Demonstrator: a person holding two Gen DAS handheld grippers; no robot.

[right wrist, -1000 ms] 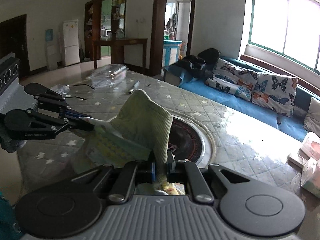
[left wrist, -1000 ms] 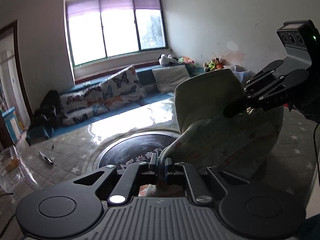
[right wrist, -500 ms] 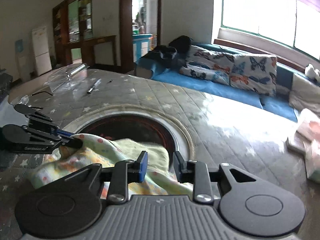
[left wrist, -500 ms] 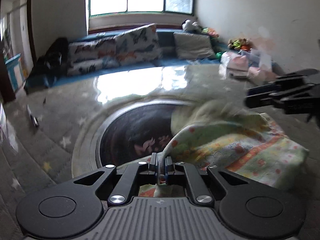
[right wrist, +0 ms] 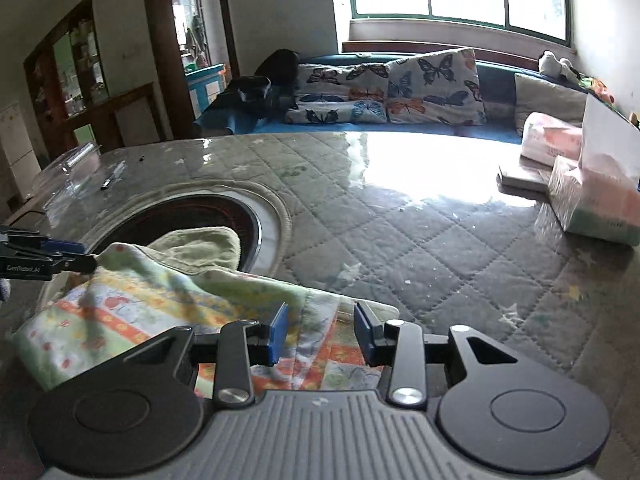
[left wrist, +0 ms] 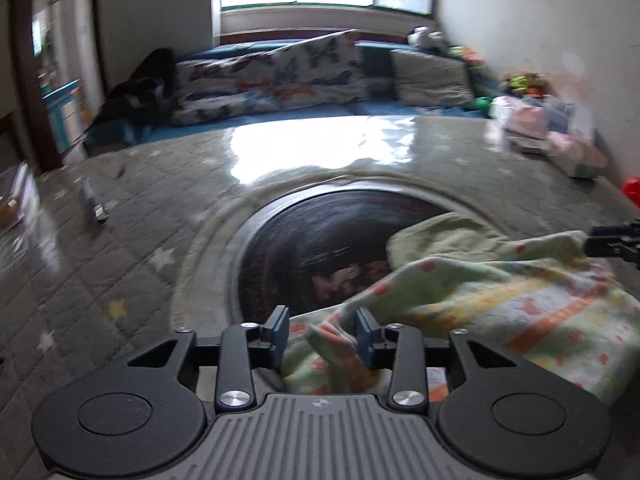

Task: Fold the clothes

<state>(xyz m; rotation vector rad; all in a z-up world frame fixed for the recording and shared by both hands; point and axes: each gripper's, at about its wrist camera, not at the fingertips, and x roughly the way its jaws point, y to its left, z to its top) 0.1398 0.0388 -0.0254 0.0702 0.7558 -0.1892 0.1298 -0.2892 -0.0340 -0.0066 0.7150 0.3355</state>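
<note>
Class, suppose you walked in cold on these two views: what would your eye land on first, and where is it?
First, the bright patterned cloth, pale green with orange and yellow blocks, lying crumpled on the grey quilted table and partly over its dark round inset. Next, the open left hand-held gripper and right hand-held gripper, each straddling an edge of it. Behind the table, butterfly cushions line a blue bench under the window.

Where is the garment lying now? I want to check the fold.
The garment lies on the quilted table, partly over the dark round inset, in front of both open grippers, left and right.
</note>
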